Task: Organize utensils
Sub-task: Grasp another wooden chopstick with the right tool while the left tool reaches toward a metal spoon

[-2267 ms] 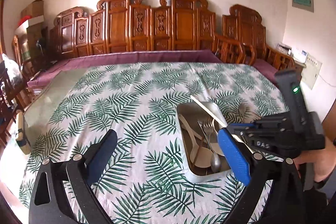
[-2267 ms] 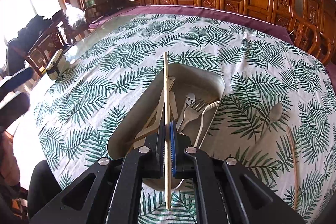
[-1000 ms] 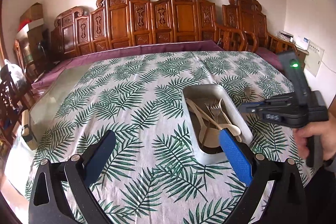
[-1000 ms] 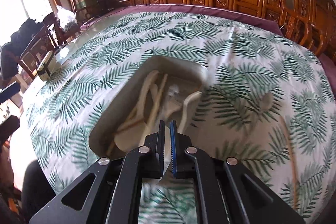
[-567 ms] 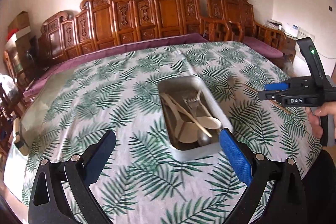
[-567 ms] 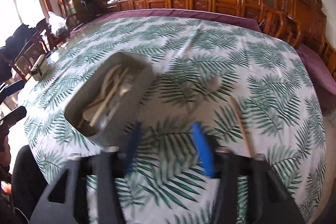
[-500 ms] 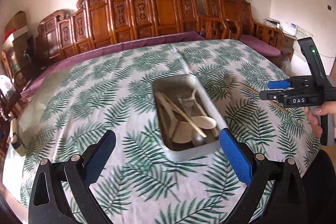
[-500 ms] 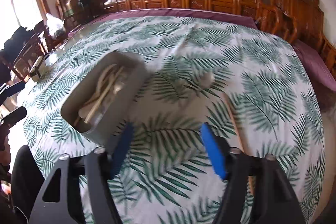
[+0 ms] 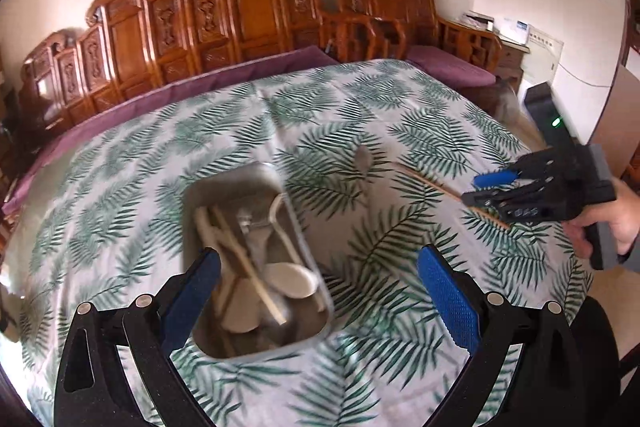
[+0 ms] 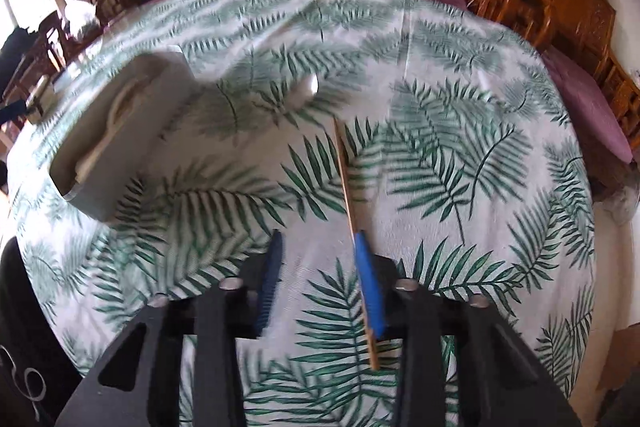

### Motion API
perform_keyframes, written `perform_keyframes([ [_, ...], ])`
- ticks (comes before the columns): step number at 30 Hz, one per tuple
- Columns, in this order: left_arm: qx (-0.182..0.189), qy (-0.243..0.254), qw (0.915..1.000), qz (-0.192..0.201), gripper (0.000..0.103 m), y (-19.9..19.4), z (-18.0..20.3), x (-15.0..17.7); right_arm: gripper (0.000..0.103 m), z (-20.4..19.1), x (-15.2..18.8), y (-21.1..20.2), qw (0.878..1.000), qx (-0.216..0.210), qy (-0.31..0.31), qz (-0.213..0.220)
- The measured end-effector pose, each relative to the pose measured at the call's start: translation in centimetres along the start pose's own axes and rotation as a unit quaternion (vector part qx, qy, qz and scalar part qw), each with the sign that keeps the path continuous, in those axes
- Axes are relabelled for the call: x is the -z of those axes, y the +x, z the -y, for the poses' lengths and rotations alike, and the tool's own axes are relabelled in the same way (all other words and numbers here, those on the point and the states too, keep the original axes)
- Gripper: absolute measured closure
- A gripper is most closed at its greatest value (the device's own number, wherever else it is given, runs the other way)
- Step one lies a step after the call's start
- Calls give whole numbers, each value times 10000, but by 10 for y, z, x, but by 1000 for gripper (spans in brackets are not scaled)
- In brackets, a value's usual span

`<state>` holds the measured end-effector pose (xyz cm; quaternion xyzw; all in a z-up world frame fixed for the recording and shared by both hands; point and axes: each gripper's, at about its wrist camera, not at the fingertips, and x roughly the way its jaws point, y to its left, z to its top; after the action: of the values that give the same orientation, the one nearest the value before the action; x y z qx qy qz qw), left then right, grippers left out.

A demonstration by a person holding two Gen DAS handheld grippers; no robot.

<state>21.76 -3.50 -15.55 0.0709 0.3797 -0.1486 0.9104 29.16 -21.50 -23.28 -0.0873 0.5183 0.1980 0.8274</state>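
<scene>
A grey tray holds several pale spoons, forks and a chopstick; it also shows in the right wrist view. A loose wooden chopstick lies on the leaf-print cloth right of the tray, also in the left wrist view. A pale spoon lies beyond it, also in the left wrist view. My right gripper is open and empty, low over the chopstick's near end, its right finger beside it. My left gripper is open and empty, hovering near the tray's front.
The table has a palm-leaf cloth over a purple under-cloth. Carved wooden chairs line the far side. The table edge drops off at the right. More chairs and clutter stand at the left.
My right gripper let go of a chopstick into the tray, swung right, opened, and came down over the loose chopstick. My left gripper stayed open and shifted its view rightward.
</scene>
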Motion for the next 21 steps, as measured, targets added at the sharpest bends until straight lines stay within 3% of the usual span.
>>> perform_keyframes([
  [6, 172, 56, 9996, -235, 8, 25, 14, -9, 91, 12, 8, 21, 9997, 3, 26, -237],
  [12, 253, 75, 9988, -403, 8, 50, 25, -18, 102, 13, 13, 20, 9998, 129, -114, -105],
  [15, 268, 81, 9985, -473, 8, 62, 30, -24, 102, 10, 15, 20, 9994, 266, -238, -7],
  [21, 251, 98, 9980, -572, 8, 86, 39, -36, 102, 22, 20, 17, 9995, 10, 272, 174],
])
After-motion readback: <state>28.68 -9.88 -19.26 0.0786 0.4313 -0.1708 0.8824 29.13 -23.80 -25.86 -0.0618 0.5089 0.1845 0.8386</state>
